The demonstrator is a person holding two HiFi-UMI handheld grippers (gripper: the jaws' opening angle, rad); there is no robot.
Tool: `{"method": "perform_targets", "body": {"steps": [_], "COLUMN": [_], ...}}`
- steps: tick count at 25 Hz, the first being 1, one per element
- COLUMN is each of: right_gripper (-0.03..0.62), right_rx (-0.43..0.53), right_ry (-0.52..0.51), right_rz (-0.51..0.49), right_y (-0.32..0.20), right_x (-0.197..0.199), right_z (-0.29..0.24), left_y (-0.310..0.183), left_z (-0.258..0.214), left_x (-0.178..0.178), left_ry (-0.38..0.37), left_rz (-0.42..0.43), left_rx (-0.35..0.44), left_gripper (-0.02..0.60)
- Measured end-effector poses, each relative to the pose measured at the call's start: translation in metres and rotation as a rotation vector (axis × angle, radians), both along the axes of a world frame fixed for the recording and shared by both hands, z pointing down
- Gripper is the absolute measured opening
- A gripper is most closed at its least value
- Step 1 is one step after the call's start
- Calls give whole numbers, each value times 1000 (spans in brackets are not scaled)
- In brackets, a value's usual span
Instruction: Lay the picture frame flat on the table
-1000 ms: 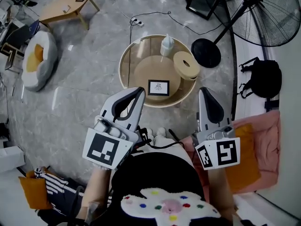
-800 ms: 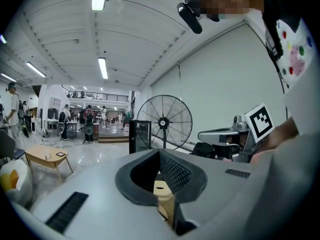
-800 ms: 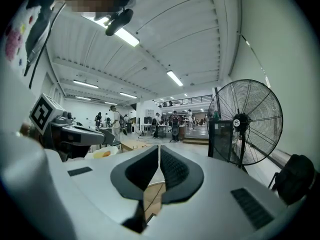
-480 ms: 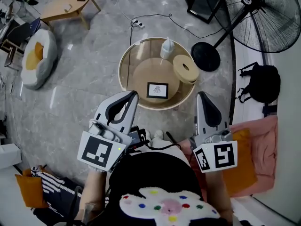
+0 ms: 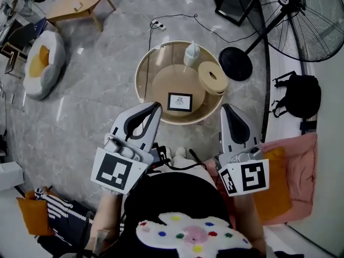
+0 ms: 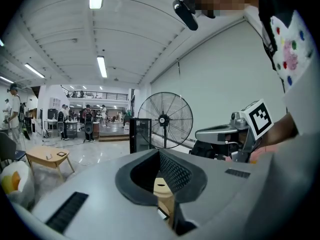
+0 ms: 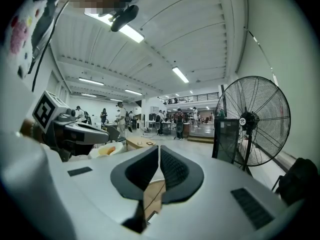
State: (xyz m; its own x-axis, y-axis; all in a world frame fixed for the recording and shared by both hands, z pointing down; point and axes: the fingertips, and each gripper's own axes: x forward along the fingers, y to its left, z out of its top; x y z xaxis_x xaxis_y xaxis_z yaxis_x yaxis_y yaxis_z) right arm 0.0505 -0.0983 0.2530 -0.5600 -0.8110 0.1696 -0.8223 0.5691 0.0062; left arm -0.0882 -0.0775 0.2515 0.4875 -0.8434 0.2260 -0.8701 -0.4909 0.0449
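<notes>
My left gripper (image 5: 153, 108) and right gripper (image 5: 227, 109) are both pressed together and empty, and have barely shifted in the last second; the picture frame (image 5: 179, 101) sits untouched, seemingly propped up, on the round table (image 5: 141, 74) ahead; laying it flat hasn't begun.

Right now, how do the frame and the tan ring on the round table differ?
The frame is rectangular, dark-edged with a white picture; the ring is round, tan, with a centre hole. The frame sits at the table's near side, the ring at its right edge. Both are untouched.
</notes>
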Motion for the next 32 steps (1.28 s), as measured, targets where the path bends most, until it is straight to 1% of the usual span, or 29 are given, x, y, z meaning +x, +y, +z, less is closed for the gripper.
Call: {"method": "perform_targets", "body": {"steps": [7, 11, 22, 32], "right_gripper": [40, 40, 40, 40], "right_rx": [-15, -15, -11, -19], "right_ry": [-14, -5, 11, 13], "right_rz": [4, 1, -4, -10], "right_y": [-3, -3, -1, -1], "right_x": [1, 0, 0, 4], "right_z": [1, 2, 1, 5], "left_y": [-2, -4, -5, -8], "left_z": [5, 5, 4, 3], "left_x": [1, 1, -2, -4], "left_ry": [-2, 3, 17, 15], "left_rz": [13, 12, -1, -21], "left_rx": [-15, -14, -14, -9], "left_gripper": [15, 15, 15, 15]}}
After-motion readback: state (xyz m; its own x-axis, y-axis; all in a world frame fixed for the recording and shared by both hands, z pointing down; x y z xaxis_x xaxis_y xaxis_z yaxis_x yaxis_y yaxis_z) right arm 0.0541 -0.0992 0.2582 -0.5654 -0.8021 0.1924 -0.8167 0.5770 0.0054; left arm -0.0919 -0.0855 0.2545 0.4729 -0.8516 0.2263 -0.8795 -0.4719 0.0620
